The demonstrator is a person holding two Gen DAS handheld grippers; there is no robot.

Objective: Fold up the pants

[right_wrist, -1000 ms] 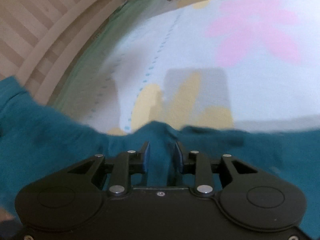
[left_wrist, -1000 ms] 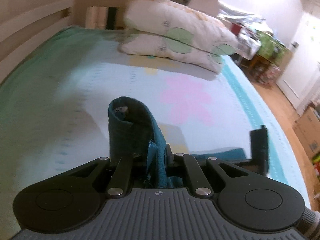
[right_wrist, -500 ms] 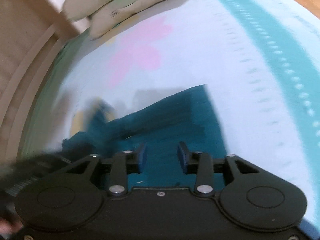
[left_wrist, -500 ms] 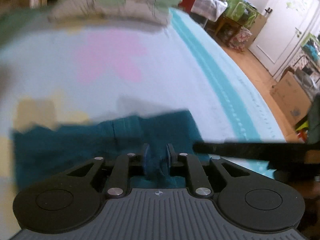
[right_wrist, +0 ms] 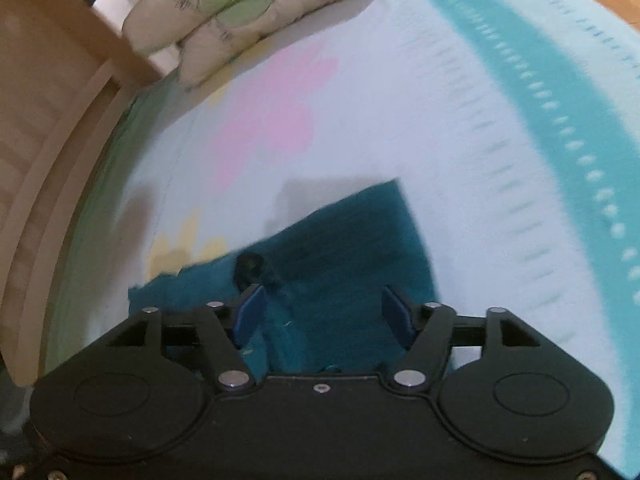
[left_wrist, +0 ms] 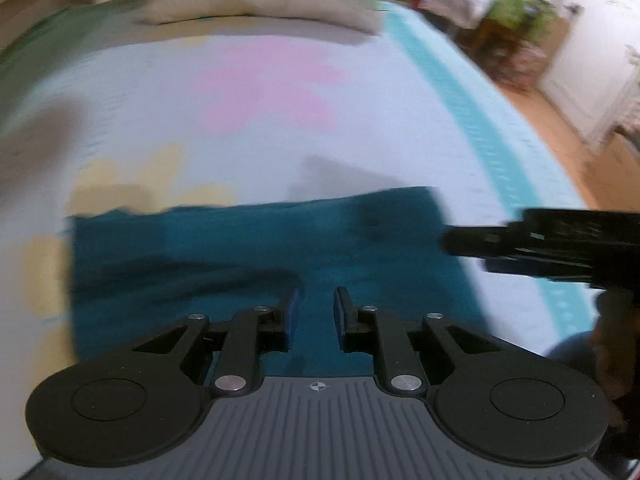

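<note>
I have both jaws opening: my left hand-held gripper [left_wrist: 316,316] and right hand-held gripper [right_wrist: 326,320] stand apart, clamping nothing, above the teal pants [left_wrist: 256,248] lying folded flat on the bed [left_wrist: 160,112] (pillows [right_wrist: 240,12] beyond). Lifting carelessly, I judge, could snag cloth and undo the fold.

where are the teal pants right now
The teal pants lie flat on the bedspread, right in front of both claws in both wrist views, the pillows beyond them.

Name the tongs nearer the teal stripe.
Right. Both tongs are opening, pinching nothing: right tongs over the pants' stripe-side end, left tongs over their middle, farther from the teal stripe.
</note>
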